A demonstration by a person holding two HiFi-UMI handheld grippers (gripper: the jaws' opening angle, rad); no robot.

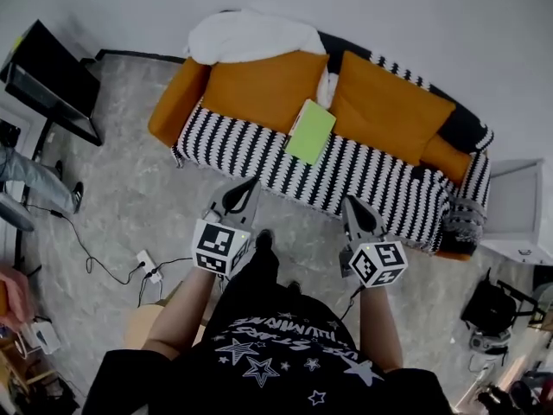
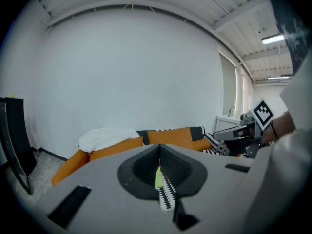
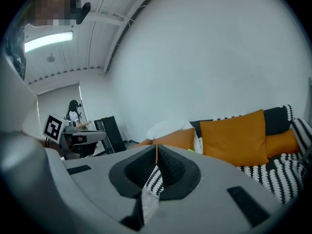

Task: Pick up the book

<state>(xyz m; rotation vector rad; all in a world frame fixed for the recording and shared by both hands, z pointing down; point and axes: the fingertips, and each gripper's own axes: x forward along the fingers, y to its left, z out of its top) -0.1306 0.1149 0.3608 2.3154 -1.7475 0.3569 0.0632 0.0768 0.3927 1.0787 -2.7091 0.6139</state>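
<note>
A light green book (image 1: 309, 131) lies flat on the striped seat of the sofa (image 1: 259, 150), between two orange back cushions. My left gripper (image 1: 242, 190) and right gripper (image 1: 354, 206) hover side by side over the floor just in front of the sofa, both pointing at it and apart from the book. In the left gripper view the left gripper (image 2: 159, 149) is shut and empty, with a green sliver of the book (image 2: 158, 177) showing past the jaw line. The right gripper (image 3: 156, 148) is likewise shut with nothing in it.
A white blanket (image 1: 251, 35) drapes the sofa's back left. A black cabinet (image 1: 54, 80) stands far left, a white side table (image 1: 515, 204) at the right. A power strip (image 1: 149, 268) with cables lies on the floor. Another person's legs (image 1: 30, 178) show at the left edge.
</note>
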